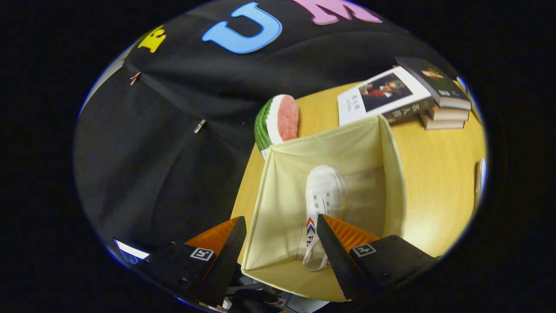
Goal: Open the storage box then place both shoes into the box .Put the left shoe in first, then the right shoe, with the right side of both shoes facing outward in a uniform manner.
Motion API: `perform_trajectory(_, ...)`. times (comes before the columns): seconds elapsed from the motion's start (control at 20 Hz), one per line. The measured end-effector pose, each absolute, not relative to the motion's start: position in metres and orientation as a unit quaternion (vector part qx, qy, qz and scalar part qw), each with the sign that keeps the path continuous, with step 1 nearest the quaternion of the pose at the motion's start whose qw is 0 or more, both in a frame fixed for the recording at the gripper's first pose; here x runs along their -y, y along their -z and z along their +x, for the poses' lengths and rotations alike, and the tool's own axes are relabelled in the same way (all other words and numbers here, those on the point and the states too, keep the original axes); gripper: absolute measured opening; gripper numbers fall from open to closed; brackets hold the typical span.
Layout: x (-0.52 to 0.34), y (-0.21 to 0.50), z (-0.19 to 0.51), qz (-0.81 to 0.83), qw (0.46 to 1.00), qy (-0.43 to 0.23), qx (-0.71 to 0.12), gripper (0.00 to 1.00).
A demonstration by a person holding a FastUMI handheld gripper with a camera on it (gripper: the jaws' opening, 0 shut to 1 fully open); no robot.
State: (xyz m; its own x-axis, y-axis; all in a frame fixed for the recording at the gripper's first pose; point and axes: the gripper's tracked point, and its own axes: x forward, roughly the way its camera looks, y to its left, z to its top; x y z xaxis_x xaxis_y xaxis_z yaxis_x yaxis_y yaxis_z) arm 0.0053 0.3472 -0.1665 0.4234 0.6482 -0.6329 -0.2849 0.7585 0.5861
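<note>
The hand-held gripper (278, 243) hangs released, fingers spread wide above the open box (393, 174) at the frame's centre. One white shoe (323, 195) lies inside on its side, probably the left one. Another shoe (481, 178) waits on the bench (438, 182), far right.

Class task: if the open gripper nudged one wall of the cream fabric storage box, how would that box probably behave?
The storage box walls look like thin cloth, slightly bowed, so a wall would probably flex. It likely slides easily on the smooth wooden table, holding just one white shoe. The gripper hangs open above.
</note>
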Motion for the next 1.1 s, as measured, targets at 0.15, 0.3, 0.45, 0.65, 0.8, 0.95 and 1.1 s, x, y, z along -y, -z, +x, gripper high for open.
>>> perform_trajectory(0.15,-0.312,0.129,0.009,0.183,0.851,-0.288,-0.399,0.98)
perform_trajectory(0.3,-0.251,0.116,0.023,0.157,0.884,-0.258,-0.357,0.98)
perform_trajectory(0.45,-0.175,0.12,0.034,0.137,0.907,-0.213,-0.338,0.98)
perform_trajectory(0.65,-0.074,0.138,0.052,0.115,0.924,-0.15,-0.334,0.98)
perform_trajectory(0.8,-0.012,0.152,0.055,0.124,0.922,-0.114,-0.35,0.99)
perform_trajectory(0.95,0.045,0.17,0.053,0.118,0.92,-0.087,-0.364,0.99)
perform_trajectory(1.1,0.093,0.189,0.052,0.104,0.918,-0.069,-0.377,0.98)
